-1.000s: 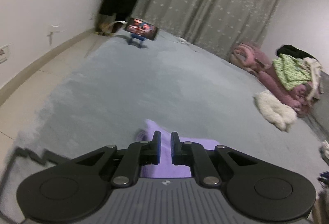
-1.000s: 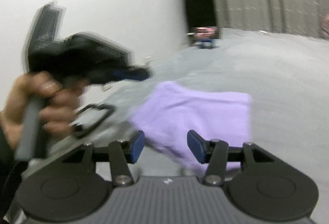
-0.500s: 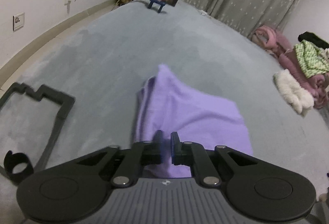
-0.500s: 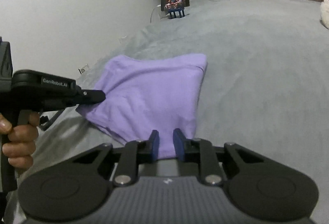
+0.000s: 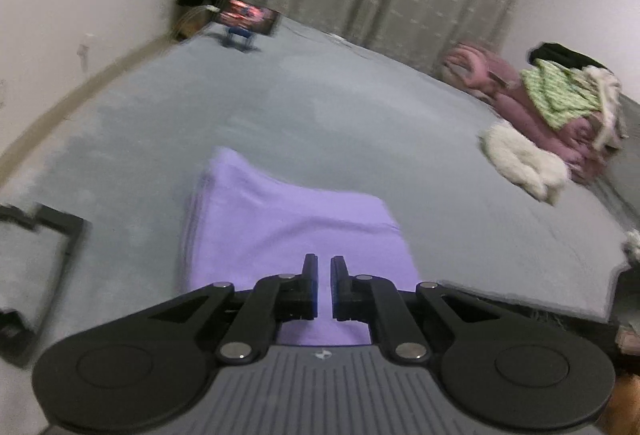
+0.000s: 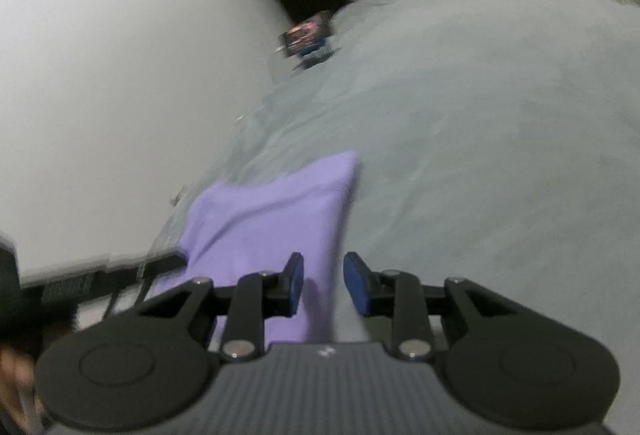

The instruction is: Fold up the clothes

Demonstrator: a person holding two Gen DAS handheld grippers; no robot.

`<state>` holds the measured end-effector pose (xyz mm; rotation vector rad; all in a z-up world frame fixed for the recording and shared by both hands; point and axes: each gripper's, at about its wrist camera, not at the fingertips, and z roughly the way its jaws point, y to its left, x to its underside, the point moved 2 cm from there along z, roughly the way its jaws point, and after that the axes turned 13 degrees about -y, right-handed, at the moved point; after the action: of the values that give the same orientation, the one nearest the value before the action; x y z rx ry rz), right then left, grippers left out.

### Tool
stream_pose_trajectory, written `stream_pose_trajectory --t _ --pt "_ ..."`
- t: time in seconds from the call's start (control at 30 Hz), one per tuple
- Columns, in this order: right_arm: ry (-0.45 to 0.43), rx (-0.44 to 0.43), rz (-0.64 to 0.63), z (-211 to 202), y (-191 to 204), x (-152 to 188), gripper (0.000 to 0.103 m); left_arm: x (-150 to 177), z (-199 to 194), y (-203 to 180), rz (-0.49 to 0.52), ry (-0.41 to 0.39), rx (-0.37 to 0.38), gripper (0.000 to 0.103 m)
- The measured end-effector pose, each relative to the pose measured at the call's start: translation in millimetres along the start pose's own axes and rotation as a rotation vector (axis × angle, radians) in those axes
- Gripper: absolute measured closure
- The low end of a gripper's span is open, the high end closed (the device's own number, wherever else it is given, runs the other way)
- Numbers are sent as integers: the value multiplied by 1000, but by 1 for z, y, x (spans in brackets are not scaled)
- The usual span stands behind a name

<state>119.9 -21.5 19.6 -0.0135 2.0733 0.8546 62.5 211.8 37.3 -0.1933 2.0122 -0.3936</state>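
At the left edge of the grey bed cover point(image 5: 360, 107), in the left wrist view, lies part of a black frame-shaped object point(image 5: 60, 235), blurred. Right of it, near the cover's near edge, the folded purple garment point(image 5: 288, 227) lies flat. The left gripper point(image 5: 324, 287) sits over the garment's near end with its jaws almost together; purple cloth shows in the narrow gap, but whether the pads pinch it cannot be told. In the far left corner a phone on a blue stand point(image 5: 246, 15) stands upright. Along the right edge sits a pile of clothes point(image 5: 560, 107), pink, green and white.

In the right wrist view the purple garment point(image 6: 272, 211) lies beside the cover's left edge. The right gripper point(image 6: 323, 285) is just over the garment's near right edge, its jaws opening, the pads clear of the cloth that shows between them.
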Motion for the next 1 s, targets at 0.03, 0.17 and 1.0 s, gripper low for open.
stream_pose_trajectory --t 0.03,0.17,1.0 --pt "5 -2 12 5 -4 -4 78 4 5 -7 5 13 13 96" --pt "27 -18 47 26 -15 -19 74 14 16 -24 -3 40 42 96" --pt "90 -131 -45 120 -5 -61 93 47 31 -36 61 124 27 95"
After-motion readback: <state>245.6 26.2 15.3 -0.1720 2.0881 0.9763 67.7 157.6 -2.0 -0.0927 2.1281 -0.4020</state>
